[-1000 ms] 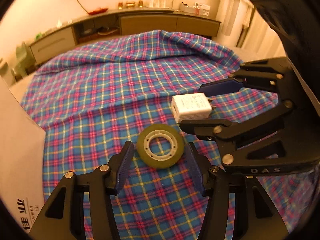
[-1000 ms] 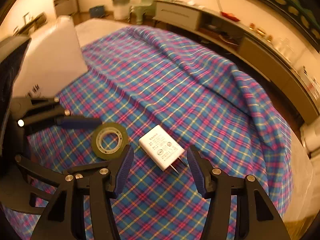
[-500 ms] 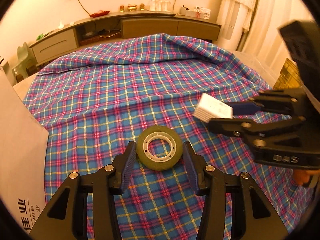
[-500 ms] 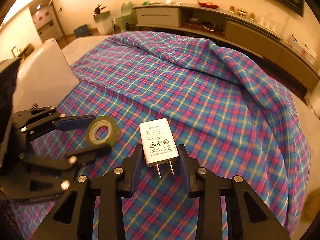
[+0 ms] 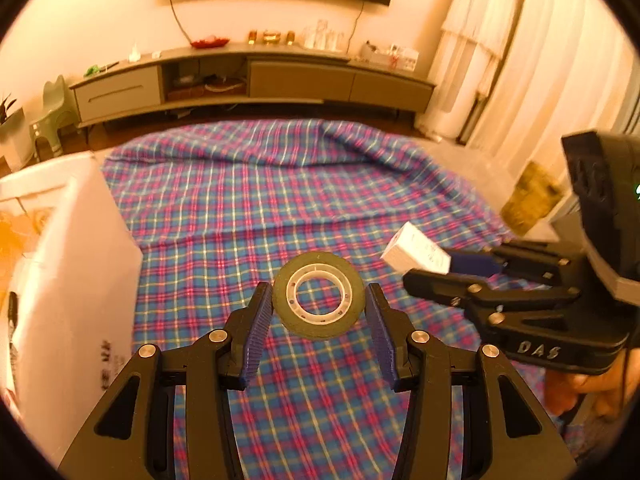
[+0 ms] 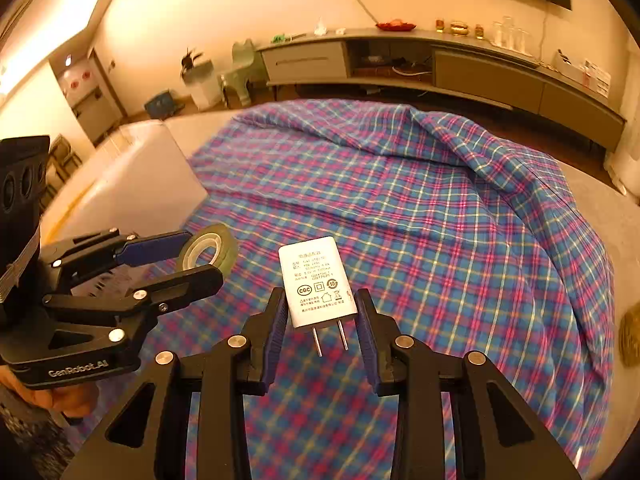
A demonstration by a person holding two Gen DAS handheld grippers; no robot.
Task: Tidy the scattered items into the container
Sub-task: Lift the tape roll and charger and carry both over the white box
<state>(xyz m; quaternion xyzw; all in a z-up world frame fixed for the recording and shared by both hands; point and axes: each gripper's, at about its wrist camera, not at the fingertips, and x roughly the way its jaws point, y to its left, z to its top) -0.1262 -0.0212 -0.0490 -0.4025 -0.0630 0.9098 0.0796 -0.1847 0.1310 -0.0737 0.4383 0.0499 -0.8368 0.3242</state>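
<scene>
Plaid cloth [image 5: 280, 200] covers the whole surface, with a low sideboard along the back wall. Both pickups look done: the left gripper [image 5: 319, 308] is clamped on the one tape roll [image 5: 319, 300], the right gripper [image 6: 320, 312] pinches the one white charger [image 6: 316, 280] by its sides, and both are off the cloth. One white box [image 5: 68, 280] sits to the left, likely the container. Next I'd carry both over its opening and let go.

Bed [image 5: 456, 168] w/ blue-pink plaid cloth [image 5: 288, 208] spread over it, white box [image 5: 72, 264] at left edge.
</scene>
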